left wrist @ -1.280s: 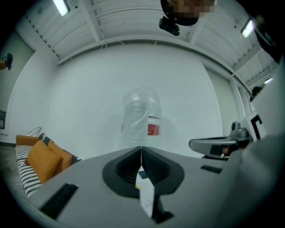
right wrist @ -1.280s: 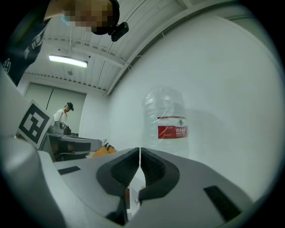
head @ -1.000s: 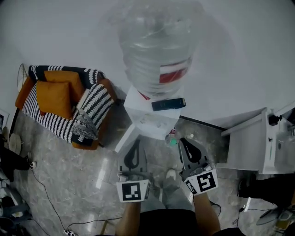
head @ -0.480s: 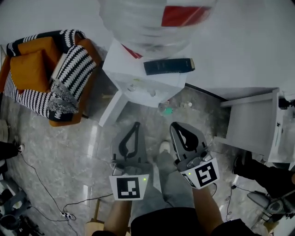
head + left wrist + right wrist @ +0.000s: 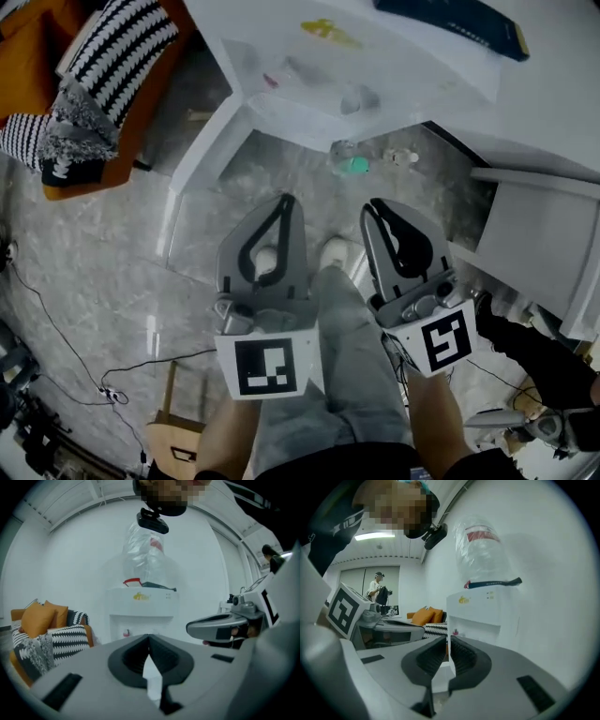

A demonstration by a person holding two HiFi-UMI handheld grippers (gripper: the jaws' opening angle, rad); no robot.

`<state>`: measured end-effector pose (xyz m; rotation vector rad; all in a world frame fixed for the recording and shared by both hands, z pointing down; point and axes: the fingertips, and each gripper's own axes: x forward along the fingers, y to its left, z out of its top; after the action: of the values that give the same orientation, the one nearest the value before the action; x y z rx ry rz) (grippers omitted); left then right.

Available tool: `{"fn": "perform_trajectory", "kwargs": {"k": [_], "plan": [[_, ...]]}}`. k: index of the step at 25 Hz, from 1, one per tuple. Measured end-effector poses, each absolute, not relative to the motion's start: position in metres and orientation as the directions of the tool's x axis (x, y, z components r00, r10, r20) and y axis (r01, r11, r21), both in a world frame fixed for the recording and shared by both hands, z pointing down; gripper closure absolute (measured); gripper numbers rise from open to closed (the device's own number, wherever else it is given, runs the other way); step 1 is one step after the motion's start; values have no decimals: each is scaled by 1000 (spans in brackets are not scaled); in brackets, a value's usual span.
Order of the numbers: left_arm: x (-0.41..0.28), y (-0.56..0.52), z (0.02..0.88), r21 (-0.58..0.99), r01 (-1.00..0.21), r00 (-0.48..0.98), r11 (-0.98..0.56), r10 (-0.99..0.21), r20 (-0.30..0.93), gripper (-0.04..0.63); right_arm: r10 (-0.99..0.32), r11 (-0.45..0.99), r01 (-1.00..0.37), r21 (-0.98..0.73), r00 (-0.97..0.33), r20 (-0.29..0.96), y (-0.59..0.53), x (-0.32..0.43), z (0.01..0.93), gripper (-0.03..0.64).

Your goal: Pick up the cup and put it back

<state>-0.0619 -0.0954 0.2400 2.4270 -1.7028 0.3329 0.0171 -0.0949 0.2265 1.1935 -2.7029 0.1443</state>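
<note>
Low in the middle of the head view, the left gripper and the right gripper are held side by side over the grey marble floor. Both are pointed toward the white water dispenser at the top of the frame.

The task is judged to be at its very start. Nothing is carried, and no cup is seen in either gripper. The cup itself cannot be picked out with certainty. A small clear object is seen in the dispenser's tap niche and may be the cup, but it is too blurred to be named. A small green thing is also seen on the floor at the dispenser's foot. If the clear object is the cup, it stands well apart from both grippers, above them in the frame. The reach, the grasp, the lift and the setting back are all taken to be left.

Seen in the left gripper view, the left gripper is clenched, its jaws met at the tips with only the dispenser visible beyond. Seen in the right gripper view, the right gripper is likewise closed to a thin slit, with nothing grasped or touched.
</note>
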Motion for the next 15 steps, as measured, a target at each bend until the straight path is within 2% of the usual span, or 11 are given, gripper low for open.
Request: {"fn": "perform_trajectory", "kwargs": {"k": [1,3,10,15], "plan": [[-65,-93,254,7,-942,323,-335,-903,284,583,-718,675,-738,-23,-663,213,-94,14,240,589],[-71,-92,283,17,-946,312,-322,-901,302,583,-708,678,-734,-44,-668,229,-92,6,270,526],[-78,-99,386,34,-957,285,-290,-902,326,583,-637,741,-669,-50,-725,261,-93,-35,374,515],[-90,-109,454,67,-973,233,-223,-921,313,583,-633,748,-662,-38,-730,260,-101,-44,448,503]]}}
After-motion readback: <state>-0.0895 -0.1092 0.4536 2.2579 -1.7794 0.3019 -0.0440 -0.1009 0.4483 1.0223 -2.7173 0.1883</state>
